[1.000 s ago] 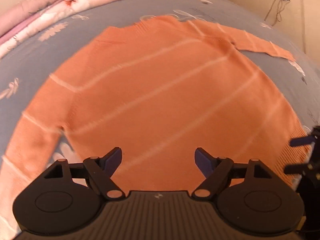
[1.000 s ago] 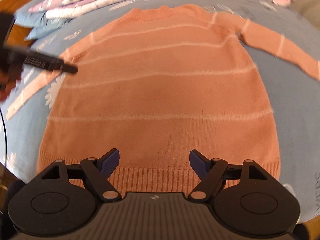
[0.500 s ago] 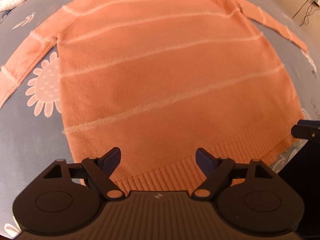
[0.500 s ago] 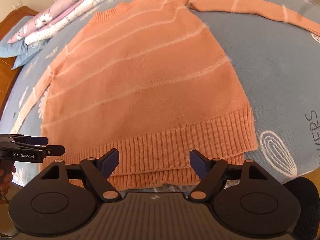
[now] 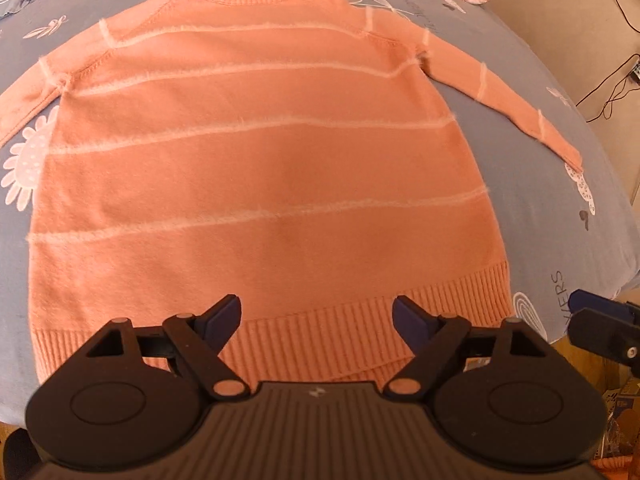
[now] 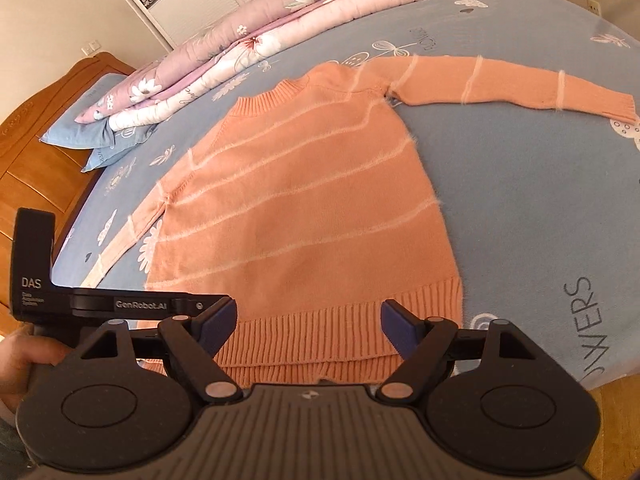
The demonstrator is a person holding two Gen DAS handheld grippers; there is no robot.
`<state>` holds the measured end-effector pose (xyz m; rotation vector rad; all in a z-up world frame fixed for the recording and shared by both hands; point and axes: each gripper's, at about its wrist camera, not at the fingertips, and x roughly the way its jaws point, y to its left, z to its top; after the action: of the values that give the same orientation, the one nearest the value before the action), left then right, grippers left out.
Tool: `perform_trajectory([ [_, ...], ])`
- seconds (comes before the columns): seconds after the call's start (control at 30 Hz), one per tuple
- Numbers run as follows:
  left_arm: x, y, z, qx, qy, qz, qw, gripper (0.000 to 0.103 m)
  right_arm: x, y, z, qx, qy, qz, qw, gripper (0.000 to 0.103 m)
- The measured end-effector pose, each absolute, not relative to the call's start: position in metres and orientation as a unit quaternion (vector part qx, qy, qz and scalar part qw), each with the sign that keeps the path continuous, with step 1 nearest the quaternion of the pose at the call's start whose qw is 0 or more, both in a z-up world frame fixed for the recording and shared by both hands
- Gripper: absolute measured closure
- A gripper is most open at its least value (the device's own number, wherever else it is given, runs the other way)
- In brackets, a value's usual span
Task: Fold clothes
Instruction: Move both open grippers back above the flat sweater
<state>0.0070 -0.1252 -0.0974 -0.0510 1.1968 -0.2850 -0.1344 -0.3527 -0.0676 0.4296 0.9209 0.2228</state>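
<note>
An orange sweater (image 5: pixel 260 184) with thin pale stripes is laid flat and unfolded on a bed (image 6: pixel 520 200) covered by a blue-grey printed sheet. In the right wrist view the collar (image 6: pixel 276 98) is pointed toward 11 o'clock, and the ribbed hem (image 6: pixel 332 328) is seen at 6 o'clock, nearest the tools. One sleeve (image 6: pixel 500 86) is stretched out toward 2 o'clock, its cuff resting on the sheet; the other sleeve (image 6: pixel 132 236) is run down toward 8 o'clock.

The left tool (image 5: pixel 317 317) is held released above the hem, its blue-padded fingers (image 5: pixel 222 316) spread wide with nothing between them. The right tool (image 6: pixel 308 317) is likewise held released over the hem, nothing grasped. From the right wrist view the left tool's body is seen at 9 o'clock, gripped by a hand (image 6: pixel 24 360).

A rolled floral quilt (image 6: pixel 300 20) is laid along the far edge of the bed at 12 o'clock, beside a blue pillow (image 6: pixel 88 136) and a wooden headboard (image 6: pixel 36 136) at 10 o'clock.
</note>
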Motion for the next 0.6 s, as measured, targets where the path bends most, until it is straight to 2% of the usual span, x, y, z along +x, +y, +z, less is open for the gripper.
perform_trajectory([
  [0.27, -0.002, -0.168, -0.112, 0.001, 0.555, -0.128, 0.822, 0.020, -0.139, -0.391, -0.062, 0.224, 0.415, 0.101, 0.876, 0.020],
  [0.47, 0.012, -0.165, -0.121, 0.013, 0.552, -0.135, 0.823, 0.020, -0.138, -0.396, -0.081, 0.281, 0.402, 0.085, 0.867, 0.020],
  [0.6, 0.022, -0.159, -0.123, 0.015, 0.538, -0.132, 0.832, 0.020, -0.121, -0.393, -0.093, 0.270, 0.420, 0.071, 0.863, 0.020],
])
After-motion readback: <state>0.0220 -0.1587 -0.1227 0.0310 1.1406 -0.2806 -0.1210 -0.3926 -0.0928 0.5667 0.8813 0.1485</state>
